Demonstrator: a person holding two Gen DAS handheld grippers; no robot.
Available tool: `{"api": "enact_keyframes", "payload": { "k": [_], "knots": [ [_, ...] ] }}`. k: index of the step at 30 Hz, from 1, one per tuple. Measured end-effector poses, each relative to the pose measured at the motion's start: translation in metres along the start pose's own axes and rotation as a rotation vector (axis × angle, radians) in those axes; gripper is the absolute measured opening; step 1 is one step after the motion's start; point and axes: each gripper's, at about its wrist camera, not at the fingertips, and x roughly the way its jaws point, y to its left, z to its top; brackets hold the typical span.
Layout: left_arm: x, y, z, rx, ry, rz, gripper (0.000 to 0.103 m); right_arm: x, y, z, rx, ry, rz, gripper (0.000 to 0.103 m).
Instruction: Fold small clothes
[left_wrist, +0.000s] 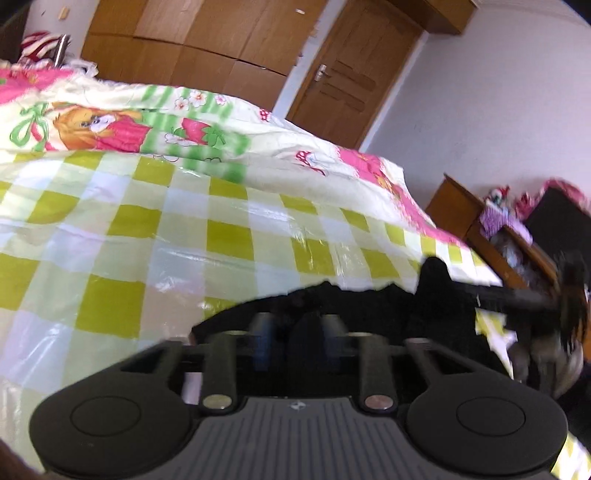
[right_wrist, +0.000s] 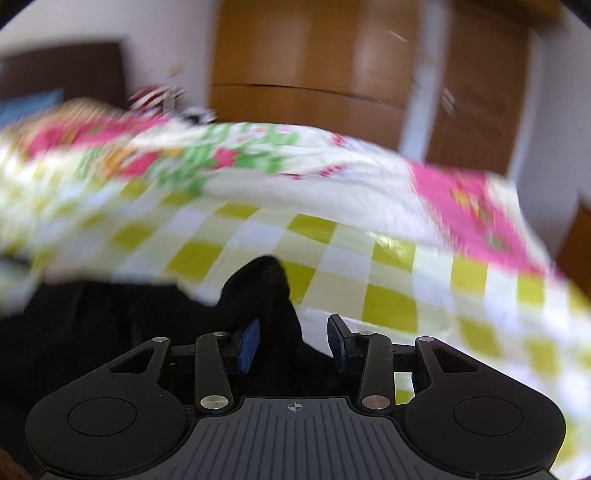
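Setting: we worked over a bed (left_wrist: 258, 122) spread with a green-and-white checked plastic sheet (left_wrist: 155, 236), a cartoon-print quilt (left_wrist: 122, 125) bunched at its far side.
Black garment (left_wrist: 332, 299): it lay crumpled on the near part of the checked sheet, directly ahead of both our grippers; in the right wrist view a fold of it (right_wrist: 258, 288) stood up in a peak.
Left gripper (left_wrist: 295, 325): our fingers reached into the dark cloth; black on black and blur hid the pads, so we could not tell whether the jaws pressed on the fabric or stood clear of it.
Right gripper (right_wrist: 293, 343): our jaws stood apart, blue pads (right_wrist: 248, 345) showing on both sides. The raised fold of the garment sat between them, close against the left-hand pad, while the other pad stood clear of it over the sheet; we saw no clamp.
Right gripper from the left wrist view (left_wrist: 517, 295): blurred, at the garment's right edge.
Background: wooden wardrobe (left_wrist: 192, 40) and door (left_wrist: 351, 81) behind the bed, a low wooden cabinet (left_wrist: 465, 218) at its right.
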Motion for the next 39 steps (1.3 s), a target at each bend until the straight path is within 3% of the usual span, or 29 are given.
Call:
{"api": "enact_keyframes", "payload": {
  "k": [2,3,7,10,12,14,16,19,22,25,29,30,31,32,33,35,39],
  "knots": [
    [-0.003,-0.004,-0.009,0.036,0.029,0.014,0.071,0.005,-0.005,0.002,0.064,0.006,0.012,0.04],
    [-0.002,-0.004,-0.013,0.041,0.043,0.007,0.072,0.005,-0.005,0.001,0.064,0.01,0.003,0.041],
    [0.023,-0.005,-0.02,0.032,0.15,-0.033,0.071,0.0,-0.007,-0.011,0.039,0.045,0.024,0.042],
    [0.039,-0.02,-0.019,0.109,0.197,-0.015,0.067,0.007,-0.009,-0.017,0.034,0.083,0.027,0.042],
    [0.04,-0.025,-0.014,0.138,0.203,-0.006,0.058,0.014,-0.012,-0.018,0.054,0.095,0.06,0.042],
    [0.037,-0.019,-0.008,0.105,0.196,-0.014,0.033,0.023,-0.013,-0.018,0.064,0.105,0.09,0.042],
    [0.033,-0.008,0.0,0.032,0.183,-0.061,0.023,0.03,-0.015,-0.018,0.073,0.11,0.105,0.042],
    [0.028,0.001,0.003,-0.048,0.158,-0.121,0.023,0.033,-0.019,-0.017,0.092,0.112,0.143,0.042],
    [0.034,-0.002,-0.004,-0.017,0.173,-0.115,0.024,0.033,-0.021,-0.015,0.077,0.106,0.164,0.042],
    [0.048,-0.003,-0.013,-0.04,0.231,-0.121,0.037,0.042,-0.02,-0.012,0.066,0.124,0.178,0.046],
    [0.051,-0.01,-0.013,-0.018,0.236,-0.121,0.05,0.053,-0.02,-0.008,0.089,0.144,0.201,0.049],
    [0.052,-0.012,-0.013,-0.003,0.239,-0.106,0.049,0.052,-0.02,-0.009,0.087,0.143,0.203,0.048],
    [0.054,-0.015,-0.012,0.013,0.242,-0.084,0.042,0.05,-0.02,-0.01,0.086,0.143,0.197,0.038],
    [0.055,-0.018,-0.011,0.023,0.24,-0.058,0.026,0.049,-0.019,-0.011,0.095,0.151,0.189,0.022],
    [0.055,-0.018,-0.009,0.025,0.23,-0.037,0.023,0.048,-0.02,-0.012,0.114,0.166,0.177,0.019],
    [0.047,-0.015,-0.004,-0.007,0.181,-0.044,0.022,0.04,-0.023,-0.011,0.156,0.159,0.172,0.012],
    [0.019,-0.009,0.005,-0.046,0.025,-0.031,0.021,0.008,-0.036,-0.004,0.269,0.086,0.2,0.008]
  ]
}}
